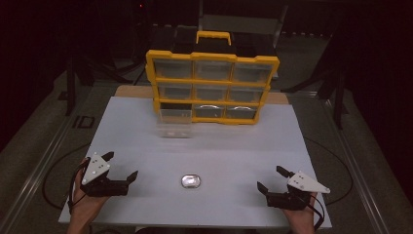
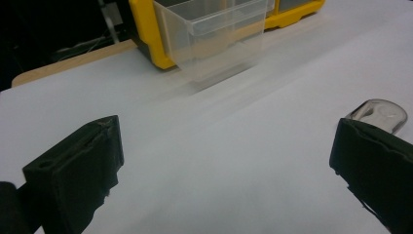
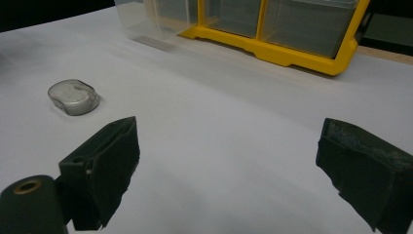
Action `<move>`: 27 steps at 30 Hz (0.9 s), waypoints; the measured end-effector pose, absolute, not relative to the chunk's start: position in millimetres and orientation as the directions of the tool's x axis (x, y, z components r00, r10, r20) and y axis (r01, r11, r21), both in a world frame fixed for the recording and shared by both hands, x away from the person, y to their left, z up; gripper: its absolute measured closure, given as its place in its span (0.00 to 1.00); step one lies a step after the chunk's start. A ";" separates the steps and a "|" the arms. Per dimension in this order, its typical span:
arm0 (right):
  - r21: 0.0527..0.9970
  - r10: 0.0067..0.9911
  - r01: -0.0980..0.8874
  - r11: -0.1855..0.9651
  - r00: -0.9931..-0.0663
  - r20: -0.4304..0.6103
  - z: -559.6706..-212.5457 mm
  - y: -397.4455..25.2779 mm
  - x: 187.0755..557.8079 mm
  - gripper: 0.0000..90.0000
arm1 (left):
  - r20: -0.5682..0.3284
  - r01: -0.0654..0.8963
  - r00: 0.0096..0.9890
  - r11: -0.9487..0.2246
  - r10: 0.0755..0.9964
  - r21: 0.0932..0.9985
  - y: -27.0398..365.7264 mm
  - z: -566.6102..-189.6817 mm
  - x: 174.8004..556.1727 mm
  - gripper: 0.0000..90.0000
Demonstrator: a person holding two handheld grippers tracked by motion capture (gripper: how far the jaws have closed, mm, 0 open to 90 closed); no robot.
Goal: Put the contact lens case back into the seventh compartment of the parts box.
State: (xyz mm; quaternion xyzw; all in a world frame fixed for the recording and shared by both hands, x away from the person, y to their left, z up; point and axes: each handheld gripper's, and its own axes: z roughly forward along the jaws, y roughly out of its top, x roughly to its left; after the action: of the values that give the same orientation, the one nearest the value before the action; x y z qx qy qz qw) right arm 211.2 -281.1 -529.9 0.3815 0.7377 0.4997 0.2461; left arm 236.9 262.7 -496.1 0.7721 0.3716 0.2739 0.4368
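Two hand-held grippers rest low at the near edge of the tabletop, one at each side. Left hand-held gripper: jaws spread wide, nothing between them. Right hand-held gripper: likewise wide and empty.

Small clear capsule-shaped piece lies flat on the white tabletop, near side, about midway between the two grippers and touching neither. In the left gripper view it shows just past the right-hand jaw; in the right gripper view it sits off to the left, apart from the jaws.

Yellow drawer cabinet stands at the far side, three rows of clear drawers. Bottom-left drawer is pulled out toward the near side and looks empty.

Judgement: work appears to be at the start of a pick, with the open drawer the probable destination. Neither gripper has begun to approach.

Next move calls for one gripper to swing inward and straddle the piece. It is low and smooth, so the jaws need to come down close to the surface and close across its narrow width to avoid it skidding away.
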 end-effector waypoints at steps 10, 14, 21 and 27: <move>0.925 0.813 0.313 0.216 -0.583 0.007 -529.9 -281.2 210.8 0.09 | 0.127 0.328 0.592 -0.382 0.796 0.864 251.8 -491.1 247.2 0.00; 0.924 0.813 0.314 0.217 -0.582 0.007 -529.8 -281.4 210.6 0.09 | 0.129 0.326 0.600 -0.390 0.789 0.861 245.8 -490.9 250.8 0.00; 0.923 0.811 0.317 0.218 -0.584 0.009 -530.2 -281.0 211.0 0.09 | 0.141 0.324 0.622 -0.417 0.770 0.849 235.1 -492.9 254.4 0.00; 0.921 0.811 0.321 0.220 -0.584 0.010 -530.4 -281.5 211.2 0.09 | 0.137 0.326 0.640 -0.428 0.757 0.843 230.1 -493.1 257.9 0.00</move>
State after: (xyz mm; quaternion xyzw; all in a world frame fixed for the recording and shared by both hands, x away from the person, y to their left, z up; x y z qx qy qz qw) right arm 211.2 -281.5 -530.4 0.3823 0.7404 0.4940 0.2482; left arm 257.9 230.1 -493.1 0.8044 0.3366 0.2587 0.4156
